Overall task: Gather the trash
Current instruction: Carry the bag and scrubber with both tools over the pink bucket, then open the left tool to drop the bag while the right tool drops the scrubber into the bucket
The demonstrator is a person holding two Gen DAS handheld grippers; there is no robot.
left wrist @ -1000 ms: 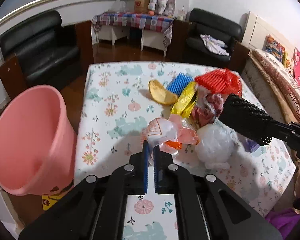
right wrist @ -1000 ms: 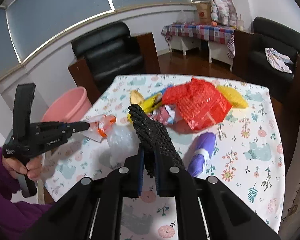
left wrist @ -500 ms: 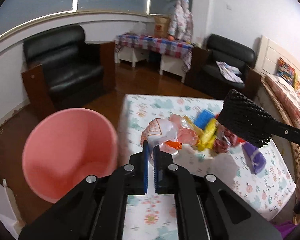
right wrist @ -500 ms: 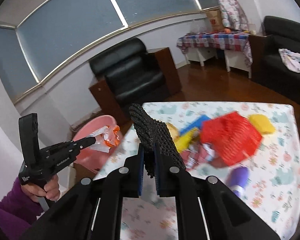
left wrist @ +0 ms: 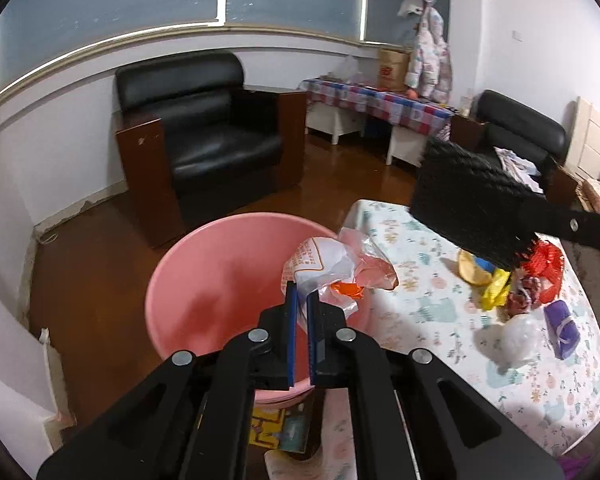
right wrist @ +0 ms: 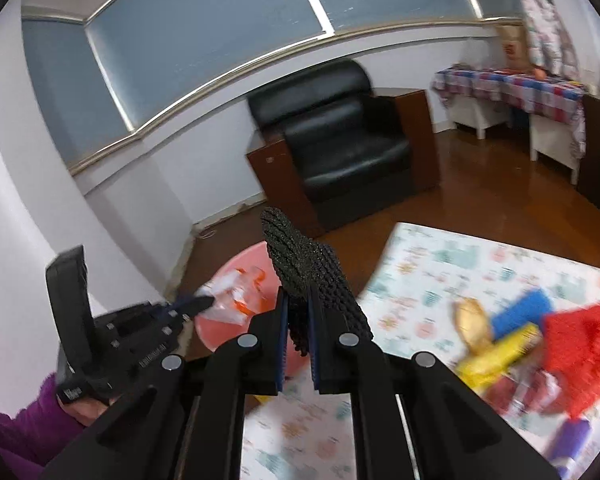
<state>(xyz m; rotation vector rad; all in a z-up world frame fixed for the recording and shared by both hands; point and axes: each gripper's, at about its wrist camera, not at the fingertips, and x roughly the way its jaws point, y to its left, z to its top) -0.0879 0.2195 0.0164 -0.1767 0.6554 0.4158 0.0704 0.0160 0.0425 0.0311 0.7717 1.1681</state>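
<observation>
My left gripper (left wrist: 301,300) is shut on a crumpled clear plastic wrapper (left wrist: 332,266) with white and orange print. It holds the wrapper over the right rim of the pink bucket (left wrist: 204,280). My right gripper (right wrist: 298,312) is shut on a black mesh foam net (right wrist: 308,272) and holds it in the air above the table's left edge; the net also shows in the left wrist view (left wrist: 468,204). The wrapper (right wrist: 236,292) and bucket (right wrist: 256,264) show in the right wrist view too.
The floral-cloth table (left wrist: 432,308) carries a red net bag (left wrist: 544,268), yellow wrappers (left wrist: 492,288), a purple packet (left wrist: 564,324) and a clear bag (left wrist: 516,336). A black armchair (left wrist: 216,136) stands behind the bucket on the wooden floor.
Both grippers have swung left, away from the trash pile toward the bucket. The wrapper now hangs over the bucket's rim, and the black net is carried over the table's left edge.
</observation>
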